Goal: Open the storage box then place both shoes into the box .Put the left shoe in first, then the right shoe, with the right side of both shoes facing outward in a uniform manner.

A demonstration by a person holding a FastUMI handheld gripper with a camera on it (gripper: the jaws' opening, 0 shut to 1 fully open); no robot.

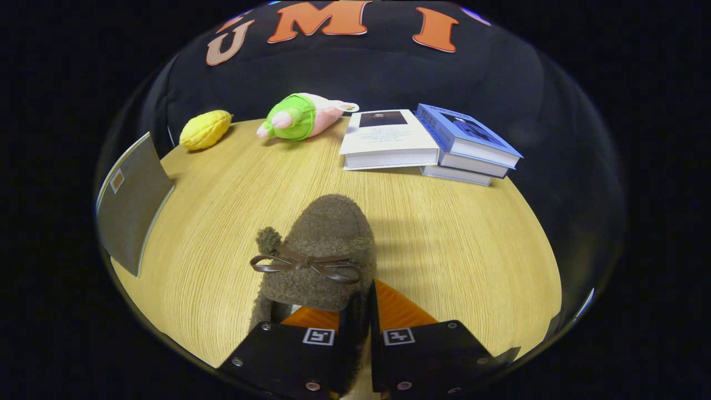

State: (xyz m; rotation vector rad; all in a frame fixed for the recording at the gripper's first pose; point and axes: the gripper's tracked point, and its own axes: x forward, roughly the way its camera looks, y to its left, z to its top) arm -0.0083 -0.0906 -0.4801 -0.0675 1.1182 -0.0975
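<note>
A brown fuzzy shoe with a dark leather bow across its top sits right at my fingers, toe pointing away from me over the wooden table. My gripper is shut on the shoe's right side wall, one finger inside the opening and one outside, with only a thin strip of fleece between them. The shoe looks lifted slightly, casting a shadow to its right. At the table's left edge stands the grey storage box, of which I see one flat grey face with a small label.
Beyond the shoe, at the far side of the table, lie a yellow plush lemon, a green and pink plush toy, a white book and a stack of blue books. Bare wood lies between shoe and books.
</note>
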